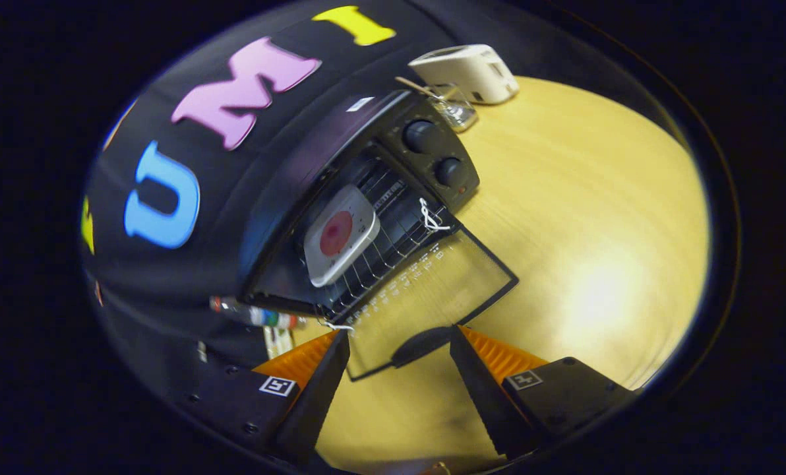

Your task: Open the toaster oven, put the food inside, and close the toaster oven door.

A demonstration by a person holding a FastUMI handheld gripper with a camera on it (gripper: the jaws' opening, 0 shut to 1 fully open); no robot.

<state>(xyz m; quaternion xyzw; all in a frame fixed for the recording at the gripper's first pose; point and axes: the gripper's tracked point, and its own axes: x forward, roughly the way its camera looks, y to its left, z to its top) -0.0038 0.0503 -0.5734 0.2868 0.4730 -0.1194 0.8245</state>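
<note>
holding the tongs (399, 369) spread apart, you grip nothing; the two fingers stand either side of the dark handle (423, 344) on the front edge of the toaster oven door (432, 290), and neither finger touches it as far as the view shows. that door hangs folded down and fully open, its glass panel lying flat just ahead of the fingers, with the pale wooden bench (597, 218) showing through it. beyond the door sits the toaster oven (360, 198), black, its two round knobs (436, 155) on the panel beside the cavity. inside the cavity, on the wire rack (393, 231), rests a white square plate (341, 234) carrying the food (335, 233), a round reddish piece at its middle. a bit of white string (430, 216) is tied at the rack's corner near the hinge. past the oven, a white boxy device (469, 71) and a clear glass item (455, 109) sit on the bench. beside the oven's far side, close to your left finger, lie some coloured markers (258, 315). the whole scene is tilted in your view.
</note>
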